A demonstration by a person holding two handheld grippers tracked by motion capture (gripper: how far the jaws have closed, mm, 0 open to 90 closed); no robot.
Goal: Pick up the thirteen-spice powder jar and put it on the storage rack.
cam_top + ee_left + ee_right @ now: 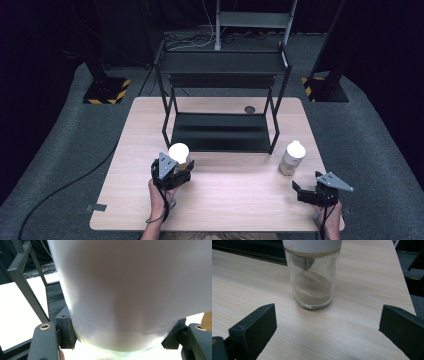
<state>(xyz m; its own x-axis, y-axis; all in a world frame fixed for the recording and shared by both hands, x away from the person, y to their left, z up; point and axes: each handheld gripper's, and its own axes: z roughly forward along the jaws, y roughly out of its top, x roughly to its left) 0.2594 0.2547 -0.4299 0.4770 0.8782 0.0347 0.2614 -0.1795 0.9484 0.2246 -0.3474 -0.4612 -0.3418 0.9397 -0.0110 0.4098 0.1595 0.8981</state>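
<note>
You are clamping the white-lidded jar [179, 153] in your left gripper [172, 170] while spreading your right gripper [312, 192] wide, likely to take the second jar [291, 157].

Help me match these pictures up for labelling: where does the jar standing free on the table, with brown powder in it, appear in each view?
High view: the free jar stands right of centre, near the rack's front right leg, ahead of the right gripper.
Left gripper view: not in it; the white-topped jar there is another one, clamped by the left gripper.
Right gripper view: upper centre, beyond the open jaws.
Shared landmark: the wooden table.
</note>
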